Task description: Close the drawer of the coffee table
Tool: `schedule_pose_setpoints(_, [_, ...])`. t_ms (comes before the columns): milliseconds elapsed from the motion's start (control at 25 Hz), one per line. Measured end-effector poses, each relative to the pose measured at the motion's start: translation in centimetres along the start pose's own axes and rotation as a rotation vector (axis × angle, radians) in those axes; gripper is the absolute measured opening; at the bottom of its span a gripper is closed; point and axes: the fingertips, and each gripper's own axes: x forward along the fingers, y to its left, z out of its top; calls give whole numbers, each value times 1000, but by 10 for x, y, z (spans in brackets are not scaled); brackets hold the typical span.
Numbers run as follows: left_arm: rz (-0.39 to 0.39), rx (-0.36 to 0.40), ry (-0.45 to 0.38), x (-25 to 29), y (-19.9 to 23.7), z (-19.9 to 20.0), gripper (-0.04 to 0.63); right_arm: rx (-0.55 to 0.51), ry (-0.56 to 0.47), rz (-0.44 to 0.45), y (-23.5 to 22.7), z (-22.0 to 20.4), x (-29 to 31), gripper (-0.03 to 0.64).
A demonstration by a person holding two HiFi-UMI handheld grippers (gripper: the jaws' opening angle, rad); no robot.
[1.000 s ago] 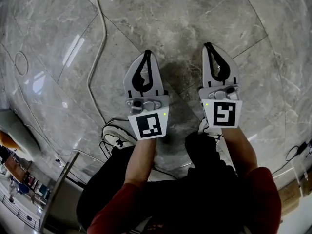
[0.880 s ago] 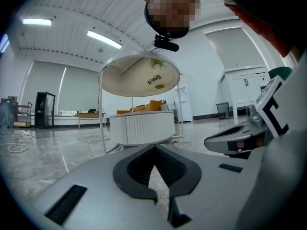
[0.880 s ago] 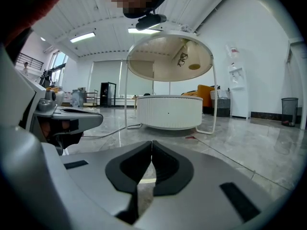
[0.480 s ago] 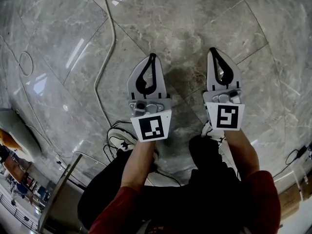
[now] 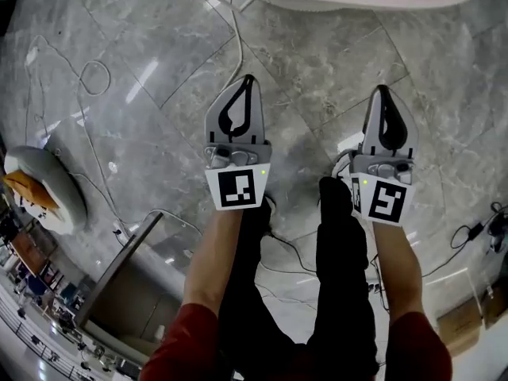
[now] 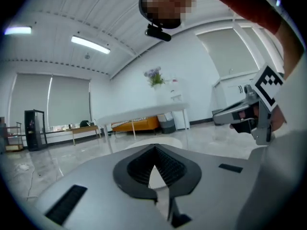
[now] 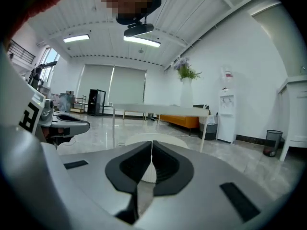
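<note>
The coffee table (image 5: 341,0), showing only its curved white rim with no drawer discernible, lies straight ahead of and well apart from the left gripper (image 5: 248,80) and right gripper (image 5: 382,90), both empty with jaws together, neither clearly nearer.

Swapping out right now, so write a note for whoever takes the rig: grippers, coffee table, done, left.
Left gripper: jaws shut, empty, held over the marble floor.
Right gripper: shut, empty too.
Coffee table: only its rim shows, ahead of both grippers; drawer out of view.
Done: nothing I can confirm.
Left: find the drawer, push it shut.
</note>
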Motion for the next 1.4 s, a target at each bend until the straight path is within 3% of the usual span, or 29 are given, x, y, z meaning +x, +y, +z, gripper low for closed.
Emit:
schedule_pose_setpoints(480, [44, -135, 103, -74, 70, 382, 12, 27, -3, -21, -61, 370, -83, 23])
schedule_pose_setpoints(640, [83, -203, 81, -101, 92, 499, 12, 56, -61, -6, -71, 490, -126, 23])
schedule_pose_setpoints(760, [115, -193, 34, -110, 106, 566, 12, 117, -112, -16, -87, 558, -143, 23])
schedule_pose_setpoints(880, [160, -178, 4, -129, 115, 606, 12, 144, -184, 6, -95, 613, -164, 23])
schedule_pose_setpoints(1000, [194, -147, -94, -136, 120, 636, 12, 97, -261, 67, -101, 648, -179, 25])
schedule_pose_setpoints(1160, [219, -151, -116, -146, 110, 642, 12, 25, -325, 58, -121, 664, -200, 24])
schedule_pose_setpoints(1400, [242, -142, -141, -159, 102, 655, 12, 35, -322, 29, -134, 659, -213, 24])
